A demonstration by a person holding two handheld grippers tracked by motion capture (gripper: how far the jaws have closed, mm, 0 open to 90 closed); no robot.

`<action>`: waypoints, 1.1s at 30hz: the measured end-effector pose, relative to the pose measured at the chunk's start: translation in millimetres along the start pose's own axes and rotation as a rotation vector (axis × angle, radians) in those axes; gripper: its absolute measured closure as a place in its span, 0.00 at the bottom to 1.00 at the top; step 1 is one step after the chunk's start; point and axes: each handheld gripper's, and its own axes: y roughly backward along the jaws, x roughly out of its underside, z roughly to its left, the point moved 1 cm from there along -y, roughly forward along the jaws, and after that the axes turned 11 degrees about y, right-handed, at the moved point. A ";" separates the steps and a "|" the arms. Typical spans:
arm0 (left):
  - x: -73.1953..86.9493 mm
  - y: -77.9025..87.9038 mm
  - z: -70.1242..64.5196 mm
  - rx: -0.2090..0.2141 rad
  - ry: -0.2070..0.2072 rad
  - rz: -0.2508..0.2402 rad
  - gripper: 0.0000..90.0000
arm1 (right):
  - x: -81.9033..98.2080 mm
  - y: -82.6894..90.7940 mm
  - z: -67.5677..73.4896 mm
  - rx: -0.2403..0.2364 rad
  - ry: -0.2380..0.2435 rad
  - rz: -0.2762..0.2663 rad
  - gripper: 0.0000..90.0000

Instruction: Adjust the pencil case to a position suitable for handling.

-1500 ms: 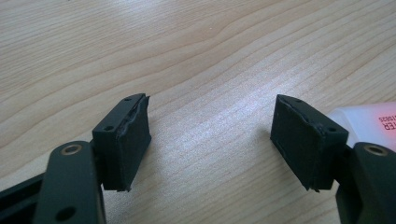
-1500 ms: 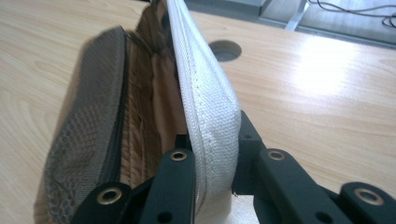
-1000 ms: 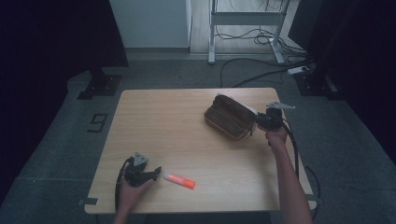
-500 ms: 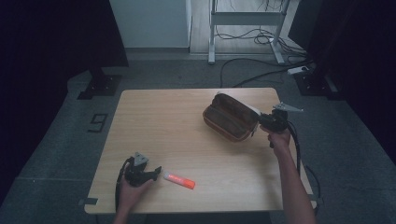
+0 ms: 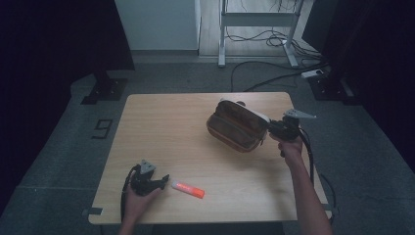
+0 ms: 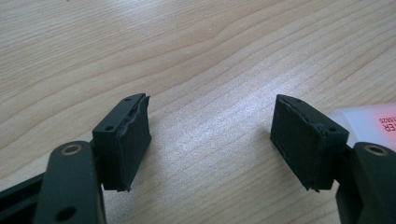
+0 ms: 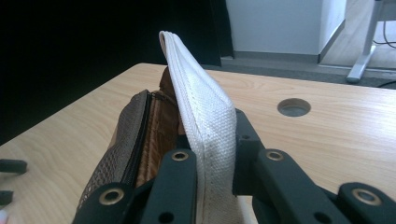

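At the desk's (image 5: pixel 161 127) far right, the right tool (image 5: pixel 272 131) pinches the pouch's (image 5: pixel 235 125) white flap, lifting it open; the left tool (image 5: pixel 165 179), gaping empty, must next grasp the orange marker (image 5: pixel 188 189).

Pouch (image 5: pixel 238 125) sits on the bench (image 5: pixel 166 127), far right; marker (image 5: pixel 187 190) lies near the front edge, well apart, left of it.

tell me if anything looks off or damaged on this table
Only the brown pouch: the right gripper is shut on its white edge, pulling it up so it sits tilted. The left gripper's pads look frayed at the edges.
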 end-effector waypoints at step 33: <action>0.0 0.0 0.0 0.001 0.001 0.000 0.31 | 8.4 -17.9 45.4 -0.122 0.030 -0.020 0.90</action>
